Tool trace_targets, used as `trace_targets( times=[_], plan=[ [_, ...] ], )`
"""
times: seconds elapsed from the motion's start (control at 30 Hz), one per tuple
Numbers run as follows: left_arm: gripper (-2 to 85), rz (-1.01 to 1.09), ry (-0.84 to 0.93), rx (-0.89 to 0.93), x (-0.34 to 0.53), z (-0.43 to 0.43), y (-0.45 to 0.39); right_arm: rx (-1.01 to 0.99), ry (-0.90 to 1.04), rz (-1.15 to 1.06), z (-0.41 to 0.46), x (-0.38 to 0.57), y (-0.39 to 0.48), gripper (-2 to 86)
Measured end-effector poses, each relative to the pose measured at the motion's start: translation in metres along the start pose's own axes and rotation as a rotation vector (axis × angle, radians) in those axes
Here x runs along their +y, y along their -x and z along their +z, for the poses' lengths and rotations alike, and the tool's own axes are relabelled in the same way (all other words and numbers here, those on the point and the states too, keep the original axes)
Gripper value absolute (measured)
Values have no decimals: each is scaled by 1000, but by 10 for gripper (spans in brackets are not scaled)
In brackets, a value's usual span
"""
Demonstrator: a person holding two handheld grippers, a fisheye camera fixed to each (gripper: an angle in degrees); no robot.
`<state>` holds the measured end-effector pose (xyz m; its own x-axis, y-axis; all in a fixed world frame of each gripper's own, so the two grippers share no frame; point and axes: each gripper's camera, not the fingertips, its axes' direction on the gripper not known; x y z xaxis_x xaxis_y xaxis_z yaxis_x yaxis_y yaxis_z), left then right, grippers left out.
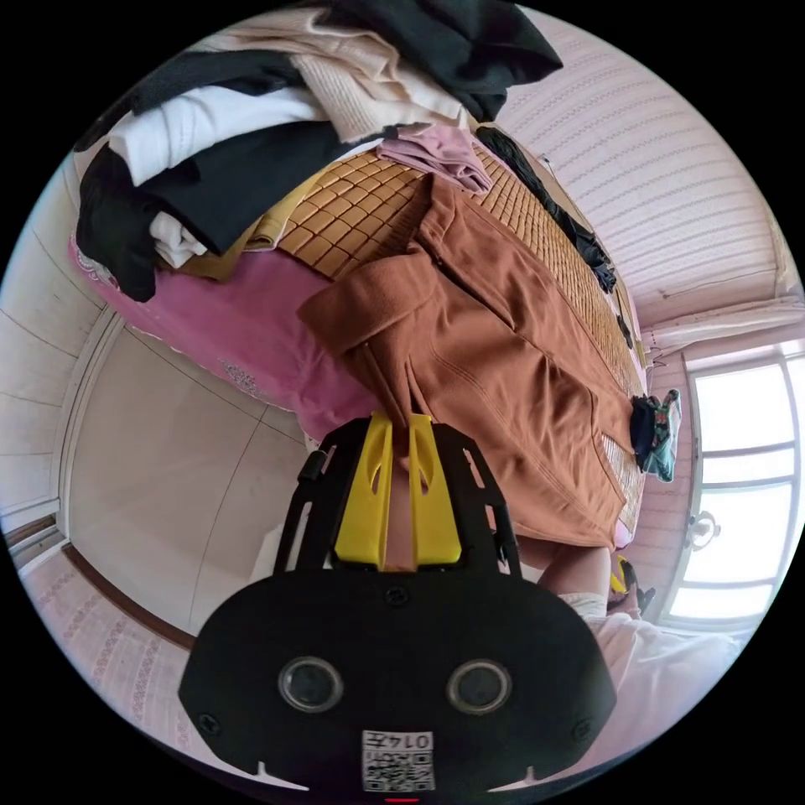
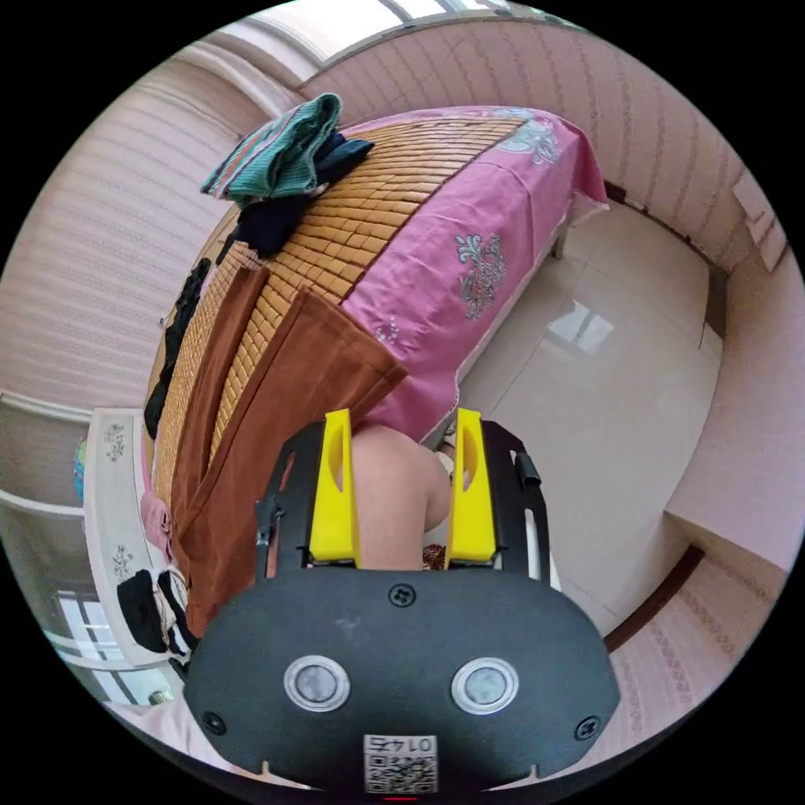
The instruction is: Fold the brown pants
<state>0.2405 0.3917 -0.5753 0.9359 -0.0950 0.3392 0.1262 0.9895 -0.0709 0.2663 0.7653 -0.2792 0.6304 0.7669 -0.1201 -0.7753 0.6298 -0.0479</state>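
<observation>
My left claw (image 1: 401, 419) had its yellow jaws nearly pressed together, with a thin fold of the pants (image 1: 495, 352) running down into the narrow gap at their tips — pinching that edge, as far as I could see. Beyond those tips the pants lay spread over the mat (image 1: 352, 210) on the bed, one corner folded back on itself just ahead of the claw. Farther out past the pants sat a pile of clothes (image 1: 251, 142) — black, white and cream pieces heaped together — with a mauve garment (image 1: 436, 159) lying at the near foot of it, touching the pants' far end. To one side of the claw the pink sheet (image 1: 243, 327) hung over the bed's edge toward the floor (image 1: 168, 470).

My right claw (image 2: 401, 428) stood with its jaws spread wide, gripping nothing; between them I saw a bare part of a person's body, and behind that the sheet. The pants' two legs lay ahead and off to one side of this claw, stretched along the mat, the nearer leg's hem hanging just over the bed's edge near the jaw tip, not touching it. Well beyond, at the mat's far end, lay a green cloth (image 2: 281, 151) on dark ones.
</observation>
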Motion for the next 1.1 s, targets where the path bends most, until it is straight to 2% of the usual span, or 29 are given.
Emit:
trace_targets(
  times=[0.07, 0.2, 0.27, 0.37, 0.5, 0.7, 0.87, 1.0, 1.1],
  plan=[
    [8, -18, -8, 12, 0, -1, 0, -111, 6, 78, 2, -16, -23, 164],
    [-3, -21, -14, -17, -1, 2, -8, -136, 10, 58, 4, -41, -27, 144],
    [-5, -15, -16, -41, -2, 4, -15, -195, 69, 57, 6, -60, -25, 104],
    [-8, 1, -48, -105, -2, 5, -30, -213, 79, 27, -3, -79, -23, 49],
    [-9, 64, -77, -182, 1, 10, -50, -203, 84, -38, -23, -95, -16, 22],
    [-10, 138, -141, -148, -8, -10, -66, -236, -7, -293, -74, -136, 40, 13],
    [-8, 194, -244, -92, -43, -32, -95, -180, -20, -559, -93, -197, 138, 17],
    [1, 289, -298, -93, -107, -31, -138, -114, 13, -626, -79, -249, 215, 30],
    [44, 204, -373, -90, -159, -8, -162, -104, -27, -514, -54, -285, 252, 61]
  ],
)
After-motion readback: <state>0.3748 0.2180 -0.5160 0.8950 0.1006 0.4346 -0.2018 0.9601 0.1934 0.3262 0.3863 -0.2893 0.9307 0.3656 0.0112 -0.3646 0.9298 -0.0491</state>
